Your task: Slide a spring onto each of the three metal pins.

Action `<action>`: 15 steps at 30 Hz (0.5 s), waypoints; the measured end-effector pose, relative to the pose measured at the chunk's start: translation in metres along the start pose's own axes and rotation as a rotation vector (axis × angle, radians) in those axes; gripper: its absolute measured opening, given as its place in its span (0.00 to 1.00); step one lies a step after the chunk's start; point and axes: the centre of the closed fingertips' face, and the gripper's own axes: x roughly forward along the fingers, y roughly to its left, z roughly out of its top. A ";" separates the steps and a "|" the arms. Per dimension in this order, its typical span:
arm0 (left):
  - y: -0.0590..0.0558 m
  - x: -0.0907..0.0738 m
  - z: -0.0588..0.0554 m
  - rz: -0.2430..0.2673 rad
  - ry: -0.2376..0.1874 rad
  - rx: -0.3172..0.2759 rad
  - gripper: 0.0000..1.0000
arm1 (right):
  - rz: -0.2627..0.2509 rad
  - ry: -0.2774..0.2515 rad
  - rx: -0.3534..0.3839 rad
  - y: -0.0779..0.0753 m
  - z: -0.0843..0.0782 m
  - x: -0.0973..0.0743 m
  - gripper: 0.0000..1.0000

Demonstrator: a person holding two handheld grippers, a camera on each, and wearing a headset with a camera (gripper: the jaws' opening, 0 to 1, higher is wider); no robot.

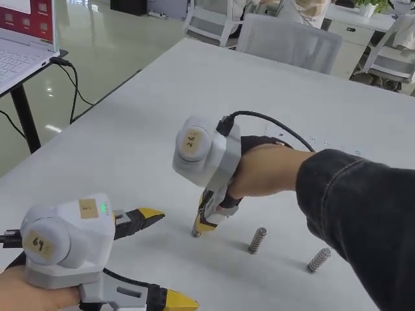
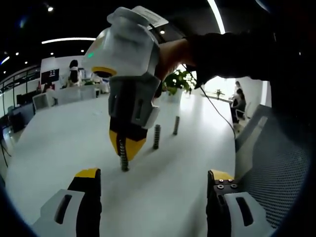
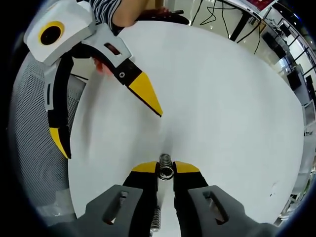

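"How much is done?"

"Two of three, I'd judge. The middle spring and the end spring stand upright on the surface, beside my right gripper. I take them to be on their pins, though I can't make out the pins themselves."

"And the last?"

"The third spring is pinched in my right fingers, its lower end at the surface. I can't tell whether a pin is under it. My left gripper is nearby, fingers spread and holding nothing."
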 end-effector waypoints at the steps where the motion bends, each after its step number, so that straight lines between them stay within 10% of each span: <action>1: 0.000 0.000 0.000 0.000 0.000 0.000 0.85 | -0.002 0.001 0.004 -0.001 0.000 0.001 0.08; 15: -0.001 -0.001 0.000 0.003 0.002 -0.001 0.85 | 0.010 0.000 0.011 0.004 0.000 0.008 0.09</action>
